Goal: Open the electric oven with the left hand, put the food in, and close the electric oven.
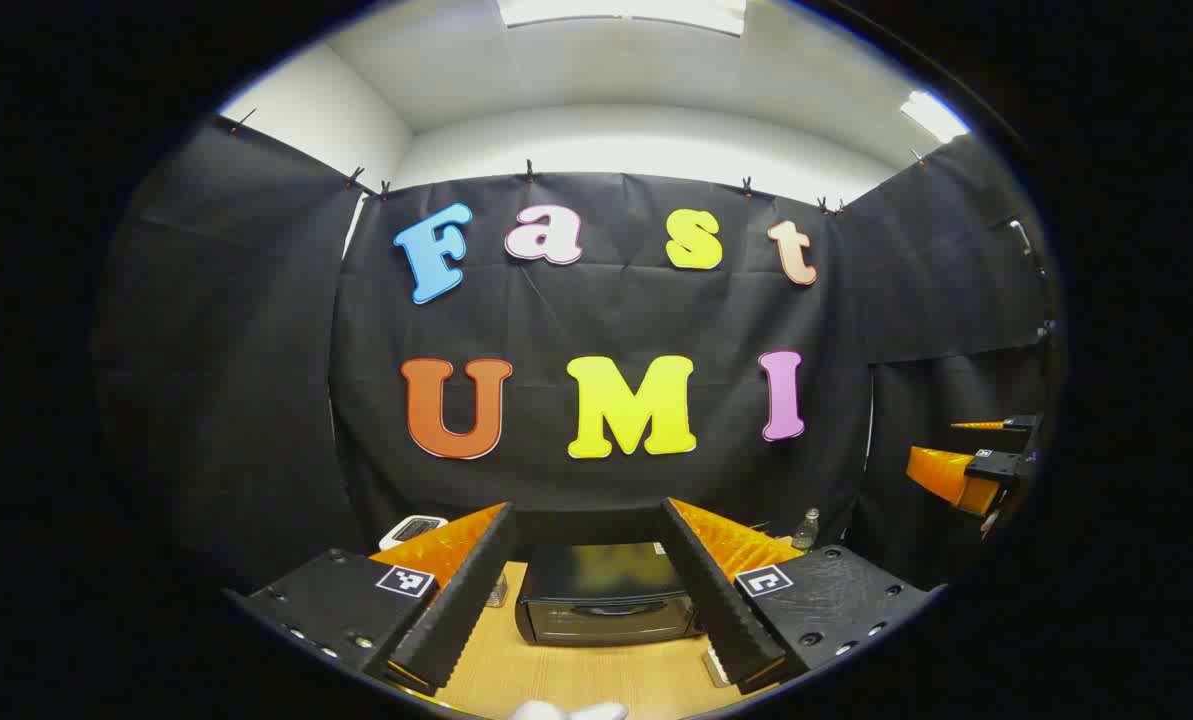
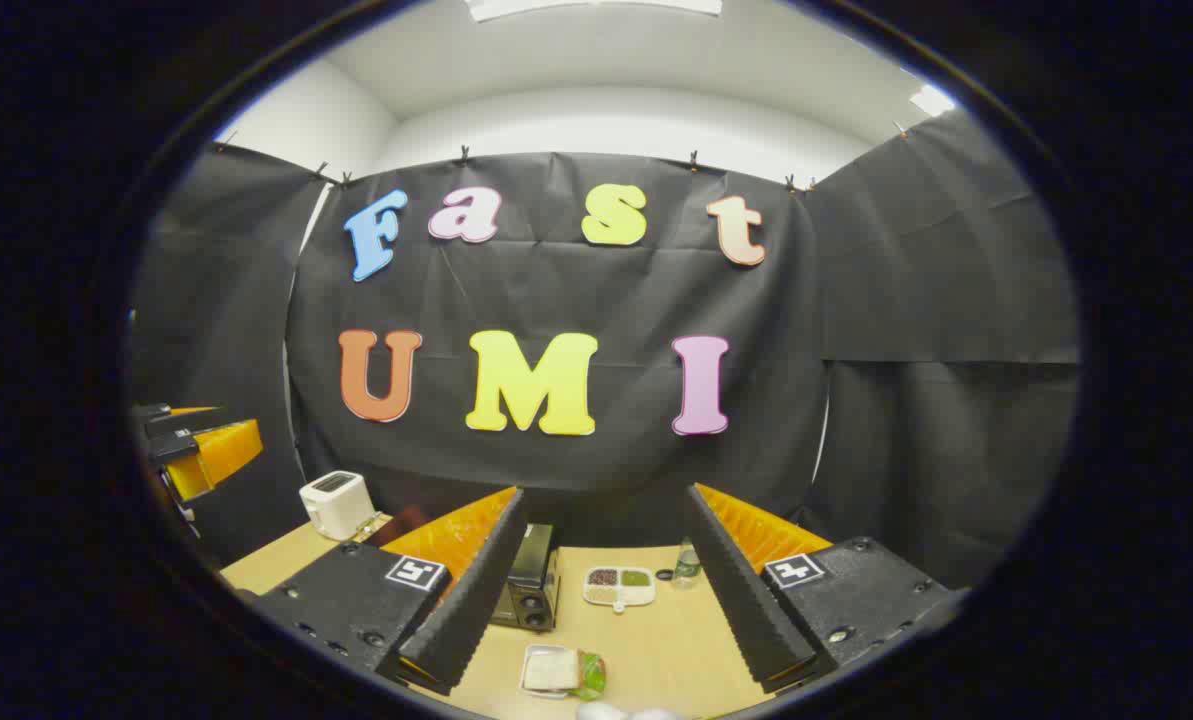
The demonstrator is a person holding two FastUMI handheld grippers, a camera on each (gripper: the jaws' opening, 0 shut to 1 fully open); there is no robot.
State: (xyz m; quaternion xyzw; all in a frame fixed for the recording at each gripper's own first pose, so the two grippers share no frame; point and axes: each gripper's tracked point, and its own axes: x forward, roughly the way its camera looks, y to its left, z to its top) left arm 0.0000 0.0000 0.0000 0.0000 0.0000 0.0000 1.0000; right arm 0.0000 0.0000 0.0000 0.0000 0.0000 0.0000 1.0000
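In the left gripper view the left tool point(image 1: 596, 640) hangs above the wooden counter point(image 1: 576, 680) with its two fingers spread wide and nothing between them. The electric oven point(image 1: 604, 605) sits straight ahead in the gap, at 12 o'clock from the fingertips, door closed. Its glass front faces the camera and its long axis runs from 9 to 3 o'clock. A small bottle point(image 1: 807, 530) stands behind it toward 2 o'clock. The right tool point(image 1: 966, 470) shows far off at 3 o'clock.

In the right gripper view the right tool point(image 2: 606, 650) is likewise wide open and empty above the counter point(image 2: 656, 650). The food point(image 2: 561, 670), a sandwich on a small tray, lies at 6 o'clock between the fingertips. The oven point(image 2: 528, 590) is seen end-on at 11 o'clock. A divided dish point(image 2: 619, 588) sits at 12 o'clock, with the bottle point(image 2: 687, 565) just beside it. A white toaster point(image 2: 337, 503) stands at 10 o'clock, and the left tool point(image 2: 206, 450) at 9 o'clock.
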